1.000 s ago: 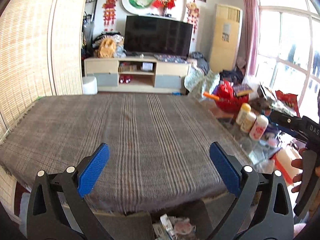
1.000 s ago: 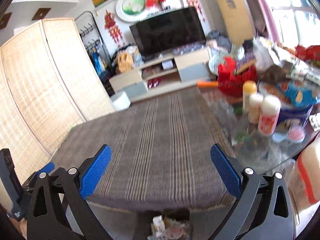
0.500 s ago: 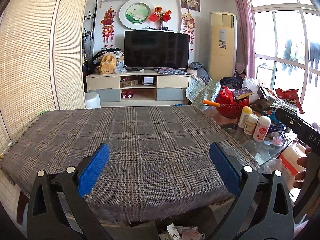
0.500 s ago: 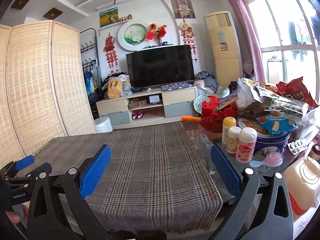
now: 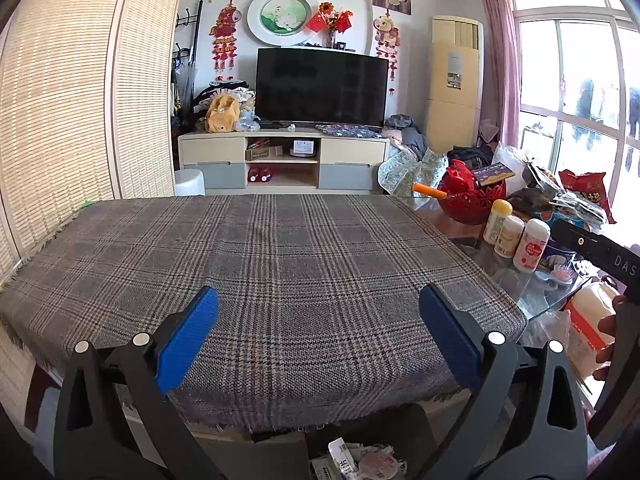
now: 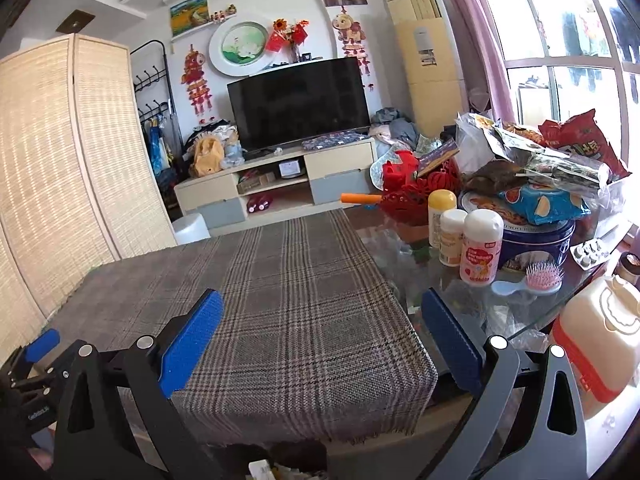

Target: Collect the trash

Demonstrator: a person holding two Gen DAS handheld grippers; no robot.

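Left hand-held gripper [image 5: 318,336]: held above the near edge of the counter; blue pads spread wide, nothing gripped.
Right hand-held gripper [image 6: 322,336]: held over the near right corner of the plaid cloth [image 5: 260,280]; pads spread wide, nothing gripped.
Trash [image 5: 360,462]: crumpled paper and wrappers are seen at 6 o'clock in the left wrist view, below the cloth's fringed near edge; a scrap [image 6: 262,470] is also seen at 6 o'clock in the right wrist view.
Counter [image 6: 460,292]: a glass top, covered by the plaid cloth on the left, bare on the right.
Bottles [image 6: 480,246]: three are stood upright together at 3 o'clock on the glass, just beside a blue tin [image 6: 536,236].
Hairbrush [image 6: 536,276]: a pink one is laid near the bottles.
Snack bags [image 6: 576,148]: piled on and behind the tin.
Person: fingers [image 5: 606,324] are seen at the right edge of the left wrist view.
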